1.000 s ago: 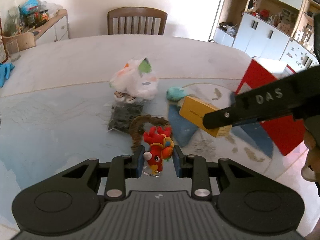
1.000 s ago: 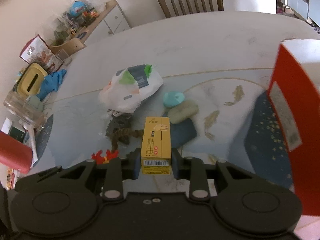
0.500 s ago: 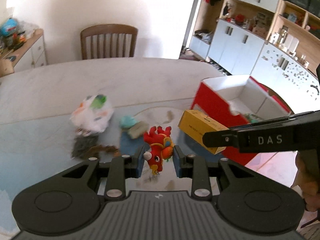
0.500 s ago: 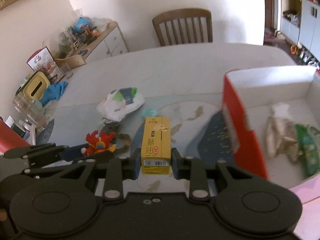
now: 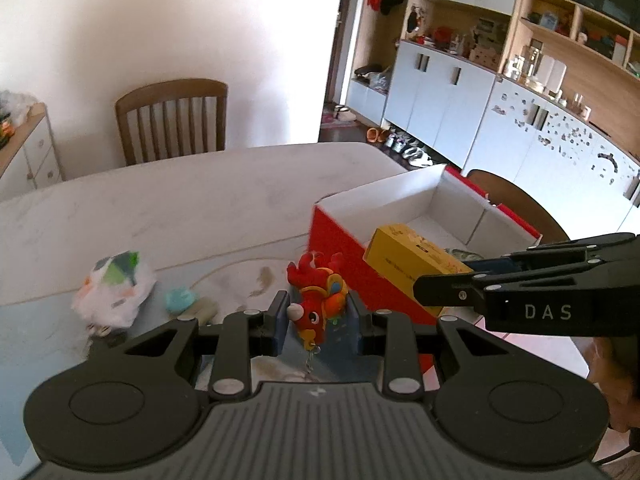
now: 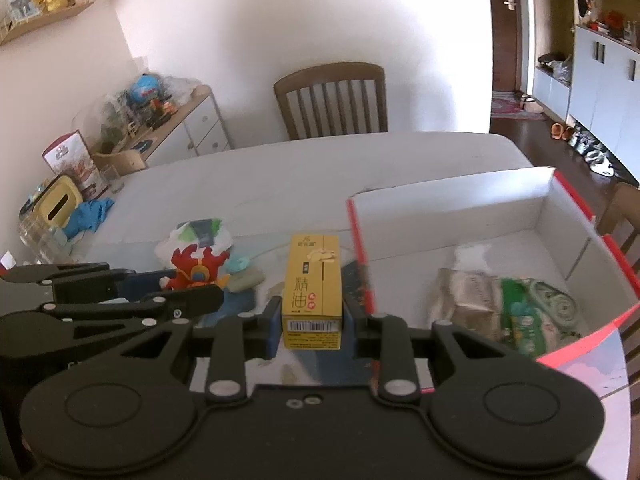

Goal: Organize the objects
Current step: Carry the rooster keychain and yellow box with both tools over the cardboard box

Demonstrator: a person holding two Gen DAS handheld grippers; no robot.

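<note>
Rooster toy (image 5: 316, 296), red and plush, hangs above the table (image 5: 200, 200) in the left claw (image 5: 318, 316), whose pads press its soft body; it looks light and will squash, so a hold at the middle seems best. To its right, the yellow carton (image 6: 312, 288) is pinched by the right claw (image 6: 312, 322) at its lower end; it looks stiff and light. Further right stands the red box (image 6: 460, 216), open, some packets (image 6: 504, 304) inside. Its near wall stands in the way. A white bag (image 5: 114, 292) lies on the table at left.

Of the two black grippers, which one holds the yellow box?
The right gripper holds the yellow cardboard box; the left gripper holds a red plush rooster.
</note>
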